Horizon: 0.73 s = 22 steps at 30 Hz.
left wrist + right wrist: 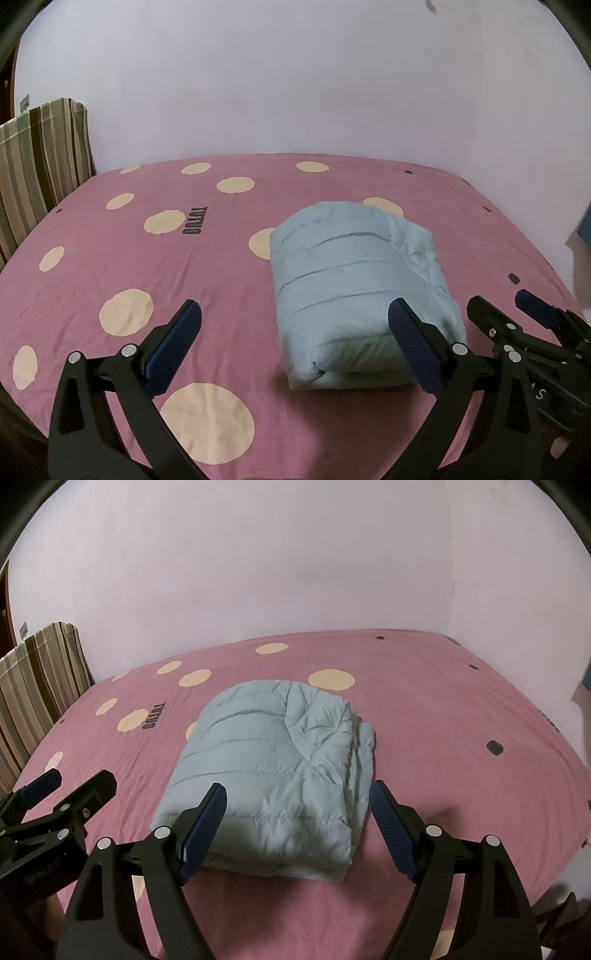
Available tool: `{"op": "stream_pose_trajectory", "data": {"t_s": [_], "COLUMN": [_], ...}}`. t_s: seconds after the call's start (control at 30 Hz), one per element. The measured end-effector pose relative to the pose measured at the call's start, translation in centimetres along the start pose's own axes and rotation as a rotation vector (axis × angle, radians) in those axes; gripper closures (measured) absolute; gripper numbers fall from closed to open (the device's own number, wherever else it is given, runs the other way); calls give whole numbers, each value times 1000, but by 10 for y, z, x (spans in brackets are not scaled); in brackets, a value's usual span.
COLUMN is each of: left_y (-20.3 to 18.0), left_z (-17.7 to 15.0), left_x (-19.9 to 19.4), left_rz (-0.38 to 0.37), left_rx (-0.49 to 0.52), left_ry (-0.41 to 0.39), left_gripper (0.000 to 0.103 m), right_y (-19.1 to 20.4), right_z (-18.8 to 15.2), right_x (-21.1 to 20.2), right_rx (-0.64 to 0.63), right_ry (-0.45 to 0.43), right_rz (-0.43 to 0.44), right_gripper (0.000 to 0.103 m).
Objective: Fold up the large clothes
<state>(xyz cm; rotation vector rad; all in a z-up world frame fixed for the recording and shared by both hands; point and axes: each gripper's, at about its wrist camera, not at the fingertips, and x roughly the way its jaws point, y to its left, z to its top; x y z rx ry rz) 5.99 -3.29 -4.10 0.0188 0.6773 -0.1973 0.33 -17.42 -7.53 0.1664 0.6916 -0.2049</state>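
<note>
A pale blue quilted jacket (354, 280) lies folded into a compact bundle on the pink bed sheet with cream dots (110, 266). It also shows in the right wrist view (273, 771). My left gripper (295, 314) is open and empty, held just above the sheet at the bundle's near left side. My right gripper (299, 794) is open and empty, hovering over the bundle's near edge. The right gripper also shows at the right edge of the left wrist view (517, 314), and the left gripper at the left edge of the right wrist view (70, 779).
The bed sheet (443, 738) fills most of the view, with plain walls (258, 572) behind and to the right. A striped cushion (40, 162) stands at the bed's far left corner. The bed's near edge runs below the grippers.
</note>
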Motion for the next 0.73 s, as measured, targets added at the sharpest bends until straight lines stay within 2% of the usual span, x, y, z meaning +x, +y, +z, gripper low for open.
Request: {"op": "stream_pose_trajectory", "data": {"t_s": [0.17,0.43,0.57,0.73], "left_y": [-2,-5,-2,6], "left_z": [-3,-6,-7,-7], "left_x": [2,11,15,27], "left_rz": [40,13,63,72], "left_rx": [-5,24,11,6], "left_ry": [-4,36,35,68], "left_gripper": [2,2,2,2], "right_y": [0,-1,-5,-12], "right_z": [0,-2,-2,0], "right_x": [1,2,4,9], "right_rx": [1,0,3,15], "right_ry": [4,9,11,15], "right_rz": [0,1,-1,-7], "right_gripper": [25,25,25,25]}}
